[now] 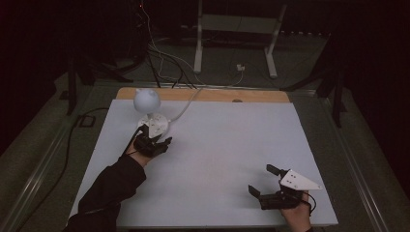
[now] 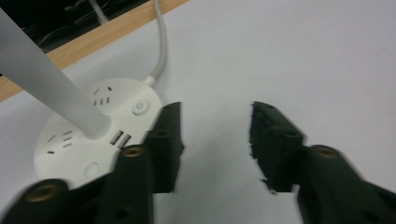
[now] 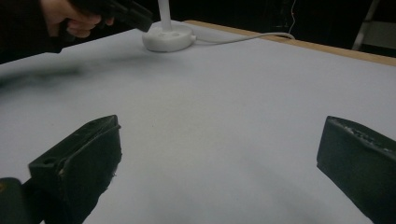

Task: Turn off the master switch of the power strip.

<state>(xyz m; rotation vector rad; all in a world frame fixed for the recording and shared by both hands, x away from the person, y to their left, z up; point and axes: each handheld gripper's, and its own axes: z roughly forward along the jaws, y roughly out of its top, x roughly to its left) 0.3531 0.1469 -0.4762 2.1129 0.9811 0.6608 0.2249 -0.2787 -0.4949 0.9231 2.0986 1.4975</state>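
Note:
A white desk lamp with a globe head stands on a round base at the far left of the white table sheet. The base carries sockets, two USB ports and a round button. Its grey stem rises up and to the left. My left gripper is open just in front of the base. One jaw lies against the base's rim, with bare sheet between the fingers. My right gripper stands wide open near the front right, over bare sheet.
The lamp's white cable runs off the back over the wooden table edge. Behind the table, a white frame stand and loose cables sit on the floor. Dark stands flank the table on both sides.

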